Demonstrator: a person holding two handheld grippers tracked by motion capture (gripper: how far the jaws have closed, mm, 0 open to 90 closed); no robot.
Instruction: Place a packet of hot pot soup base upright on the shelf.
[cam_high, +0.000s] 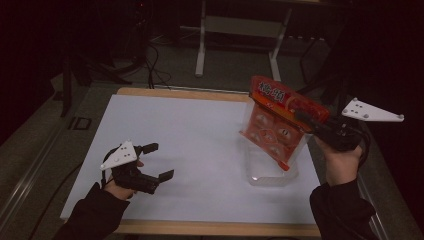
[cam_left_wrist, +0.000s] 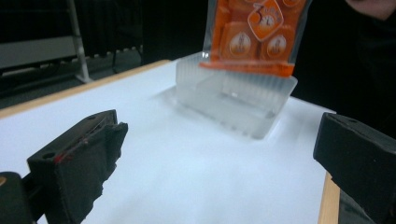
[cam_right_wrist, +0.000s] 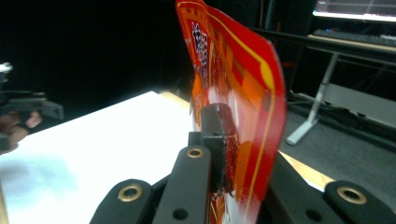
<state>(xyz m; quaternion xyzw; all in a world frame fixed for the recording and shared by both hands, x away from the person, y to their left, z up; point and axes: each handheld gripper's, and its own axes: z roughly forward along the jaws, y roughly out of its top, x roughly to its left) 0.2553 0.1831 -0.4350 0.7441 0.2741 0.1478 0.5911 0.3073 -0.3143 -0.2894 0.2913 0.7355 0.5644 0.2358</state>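
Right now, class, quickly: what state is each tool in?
Left tool: open, holding nothing, above the white table.
Right tool: shut on the orange snack packet, held above the clear tray.

Dark long sleeves are worn on both forearms, and each black gripper, the left gripper (cam_high: 158, 161) and the right gripper (cam_high: 306, 119), is topped by a grey three-cornered plate dotted with small holes, brass-ringed screw holes being seen on the right one's arms.

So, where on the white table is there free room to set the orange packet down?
The wide white table is bare between the left gripper and the clear plastic tray, and toward the far edge. It is crowded at the right, where the orange packet hangs over the tray.
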